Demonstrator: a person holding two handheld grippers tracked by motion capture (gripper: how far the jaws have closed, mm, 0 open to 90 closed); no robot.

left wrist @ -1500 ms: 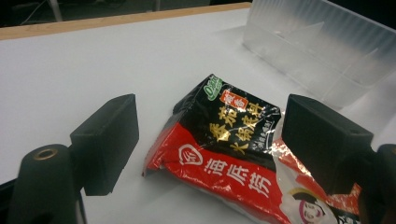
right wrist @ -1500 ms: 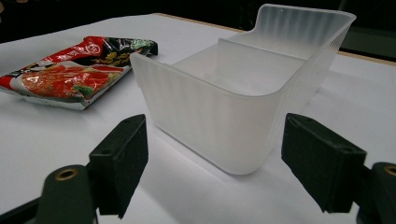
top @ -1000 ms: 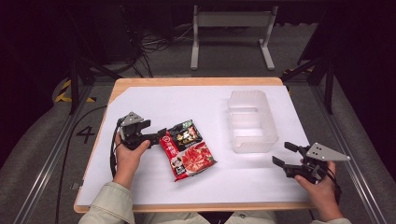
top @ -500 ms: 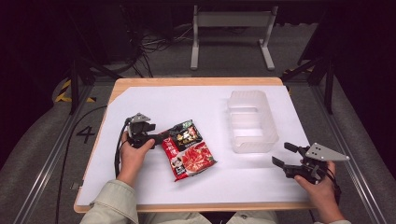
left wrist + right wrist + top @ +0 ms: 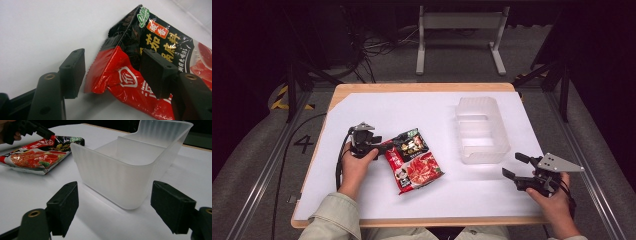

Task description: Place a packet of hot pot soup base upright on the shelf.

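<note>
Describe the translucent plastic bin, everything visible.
The translucent plastic bin is a frosted, ribbed, rectangular tub with rounded corners, one end wall dipping low and an inner divider. It looks empty and stands upright on the white table, right of centre. Nothing touches it; the right gripper points at it, jaws open.

1. Sauce packet (image 5: 414, 159): red and black glossy foil pouch with printed food photo and a crimped, serrated end seal. Lies flat, skewed, left of centre on the bench, nearer its front edge.
2. Clear bin (image 5: 481, 129): translucent frosted plastic, rectangular, upright and empty, with an inner step. Stands on the bench's right half, well apart from the packet.
</note>
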